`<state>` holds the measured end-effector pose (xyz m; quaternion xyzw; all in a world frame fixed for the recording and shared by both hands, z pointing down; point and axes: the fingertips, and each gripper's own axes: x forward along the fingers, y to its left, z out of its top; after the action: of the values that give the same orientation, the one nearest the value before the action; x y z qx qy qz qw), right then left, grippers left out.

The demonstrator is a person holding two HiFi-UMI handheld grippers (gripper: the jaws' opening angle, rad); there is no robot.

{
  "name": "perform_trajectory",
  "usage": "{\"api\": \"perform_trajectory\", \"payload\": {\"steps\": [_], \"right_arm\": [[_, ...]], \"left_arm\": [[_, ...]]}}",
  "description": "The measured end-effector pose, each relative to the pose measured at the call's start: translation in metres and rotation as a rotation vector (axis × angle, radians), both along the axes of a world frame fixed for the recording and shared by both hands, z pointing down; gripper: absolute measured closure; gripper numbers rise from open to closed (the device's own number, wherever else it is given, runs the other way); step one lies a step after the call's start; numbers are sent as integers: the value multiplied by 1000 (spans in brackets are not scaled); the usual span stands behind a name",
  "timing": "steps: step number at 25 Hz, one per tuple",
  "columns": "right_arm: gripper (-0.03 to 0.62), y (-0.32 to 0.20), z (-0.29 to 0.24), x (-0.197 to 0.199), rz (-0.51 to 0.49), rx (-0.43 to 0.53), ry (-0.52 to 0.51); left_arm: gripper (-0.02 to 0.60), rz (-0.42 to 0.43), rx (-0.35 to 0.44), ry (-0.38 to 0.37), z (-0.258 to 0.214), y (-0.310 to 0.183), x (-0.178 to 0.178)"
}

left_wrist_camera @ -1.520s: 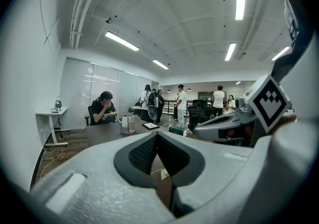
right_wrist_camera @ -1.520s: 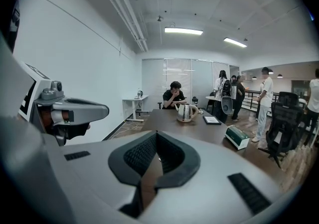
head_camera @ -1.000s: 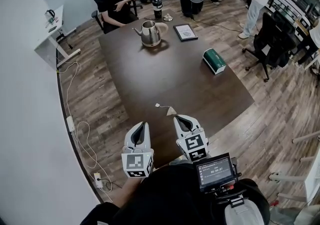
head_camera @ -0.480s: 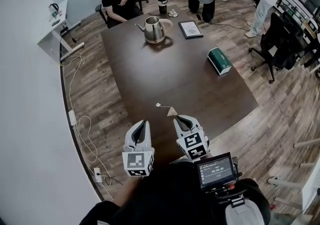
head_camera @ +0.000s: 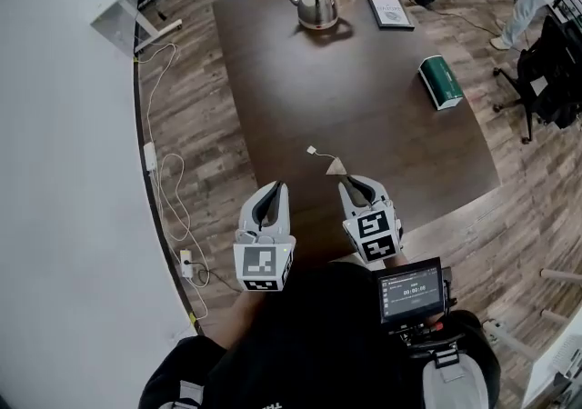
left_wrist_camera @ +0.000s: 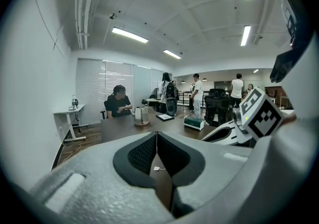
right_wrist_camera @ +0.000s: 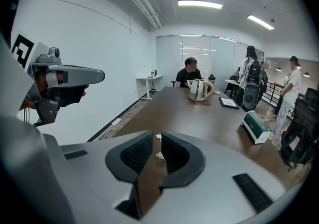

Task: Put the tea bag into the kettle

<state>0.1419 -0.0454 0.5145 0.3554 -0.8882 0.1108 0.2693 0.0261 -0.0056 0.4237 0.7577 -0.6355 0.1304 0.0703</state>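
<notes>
Head view, tea bag (head_camera: 337,165) was seen lying on the dark worktop (head_camera: 364,98) just ahead of the right tool (head_camera: 353,184), jaws held slightly apart and empty, left tool (head_camera: 275,189) pressed together, kettle (head_camera: 316,3) set at the far end.

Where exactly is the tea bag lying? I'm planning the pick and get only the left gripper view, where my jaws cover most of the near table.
Observer: The small tan pyramid tea bag lies on the dark brown wooden table, just ahead of the right gripper.
Operator: Is that gripper open for it?
Observer: Yes. In the right gripper view its jaws stand slightly apart with nothing between them, and the tea bag shows through the gap, beyond the tips.
</notes>
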Motion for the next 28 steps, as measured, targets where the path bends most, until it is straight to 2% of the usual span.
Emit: {"api": "perform_trajectory", "payload": {"steps": [14, 24, 28], "right_arm": [[536, -20, 62, -10, -88, -29, 117], [536, -36, 98, -28, -151, -57, 210], [536, -45, 112, -27, -146, -52, 264]], "left_arm": [[577, -78, -79, -45, 24, 5, -14], [577, -113, -137, -45, 41, -15, -27], [577, -111, -152, -54, 44, -23, -30]]}}
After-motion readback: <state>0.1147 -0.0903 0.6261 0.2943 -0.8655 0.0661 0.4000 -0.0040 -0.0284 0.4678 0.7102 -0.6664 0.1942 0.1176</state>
